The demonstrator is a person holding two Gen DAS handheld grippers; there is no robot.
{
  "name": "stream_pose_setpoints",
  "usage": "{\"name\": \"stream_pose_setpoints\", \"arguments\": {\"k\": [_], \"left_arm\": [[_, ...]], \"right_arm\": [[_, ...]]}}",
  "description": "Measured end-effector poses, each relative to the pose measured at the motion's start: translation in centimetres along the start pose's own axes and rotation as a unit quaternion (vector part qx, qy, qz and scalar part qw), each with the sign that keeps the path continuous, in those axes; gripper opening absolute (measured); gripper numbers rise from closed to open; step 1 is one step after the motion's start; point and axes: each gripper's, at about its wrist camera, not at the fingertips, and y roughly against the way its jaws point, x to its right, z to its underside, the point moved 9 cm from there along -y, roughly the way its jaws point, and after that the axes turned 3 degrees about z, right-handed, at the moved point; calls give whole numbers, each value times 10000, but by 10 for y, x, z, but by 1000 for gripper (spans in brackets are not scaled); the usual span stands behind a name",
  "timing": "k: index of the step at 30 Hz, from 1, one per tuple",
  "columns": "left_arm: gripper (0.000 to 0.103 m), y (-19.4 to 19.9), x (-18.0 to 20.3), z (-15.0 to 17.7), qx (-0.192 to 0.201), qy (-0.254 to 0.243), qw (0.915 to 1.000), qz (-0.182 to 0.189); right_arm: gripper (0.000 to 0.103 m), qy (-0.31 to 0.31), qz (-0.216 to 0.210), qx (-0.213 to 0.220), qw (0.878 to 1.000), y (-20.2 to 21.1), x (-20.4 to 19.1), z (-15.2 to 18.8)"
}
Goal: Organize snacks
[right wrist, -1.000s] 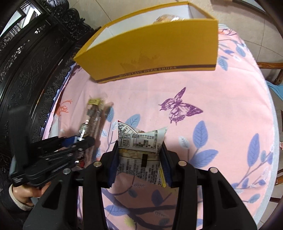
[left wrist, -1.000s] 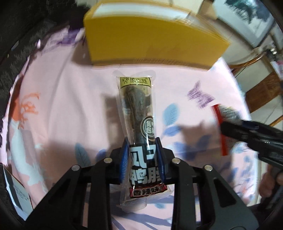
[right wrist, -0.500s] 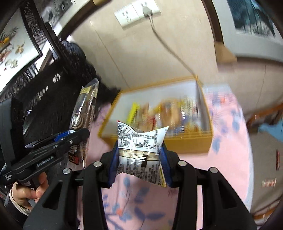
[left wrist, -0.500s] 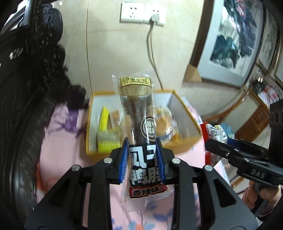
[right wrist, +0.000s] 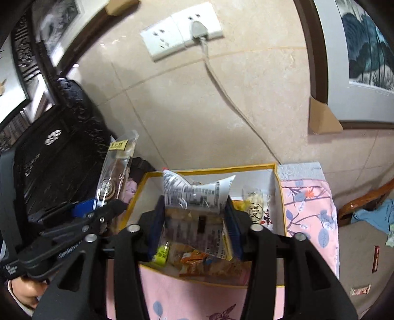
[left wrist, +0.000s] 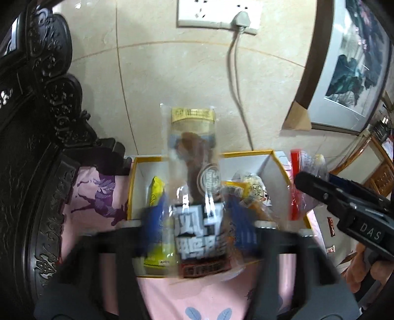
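- Left wrist view: the left tool (left wrist: 197, 219), blurred by motion, is caught with its blue-padded jaws opening above the open yellow cardboard box with white inner walls (left wrist: 275, 160). The long clear plastic packet of dark dried meat with a black-and-white printed label (left wrist: 197, 197) stands upright in the gap, and the pads appear to stand clear of its sides.
- Inside the box, a small yellow wrapped snack (left wrist: 155, 189) lies at the left and a pale round pastry in clear wrap (left wrist: 253, 183) at the right.
- At the right edge, the right tool (left wrist: 307, 177), black and side-on, carries a red-edged packet; whether its jaws are apart cannot be told from this angle. A hand (left wrist: 369, 268) grips its handle.
- The box sits on a desk covered with a pink cloth printed with blue leaves and purple butterflies (left wrist: 98, 194), against a tiled wall with a white socket strip (left wrist: 216, 14).
- Right wrist view: the right tool (right wrist: 195, 221) hangs over the same yellow box (right wrist: 279, 187), its jaws opening. The puffed white snack bag covered in black print (right wrist: 197, 194) is between the blue pads, which look to be at, or just off, its sides.
- Below it, orange and yellow wrapped snacks (right wrist: 197, 258) fill the box.
- At left, the left tool (right wrist: 106, 209) holds the meat packet (right wrist: 115, 169) upright beside the box's left wall.
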Motion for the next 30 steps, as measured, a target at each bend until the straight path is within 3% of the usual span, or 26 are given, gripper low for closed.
{"name": "stream_pose_setpoints", "arguments": {"k": [1, 2, 5, 10, 30], "left_arm": [[98, -1, -6, 0, 38, 33, 9998, -204], [101, 0, -10, 1, 59, 29, 9994, -351], [101, -1, -14, 4, -20, -77, 9992, -391], [101, 3, -21, 6, -27, -167, 9975, -683], [101, 34, -25, 8, 157, -10, 9965, -824]], "right_arm": [[91, -96, 142, -17, 9999, -3, 6, 1], [102, -156, 252, -34, 9996, -5, 10, 4], [102, 25, 551, -656, 9963, -18, 18, 20], [102, -132, 585, -700, 9957, -14, 25, 29], [102, 217, 603, -575, 9963, 21, 9, 39]]}}
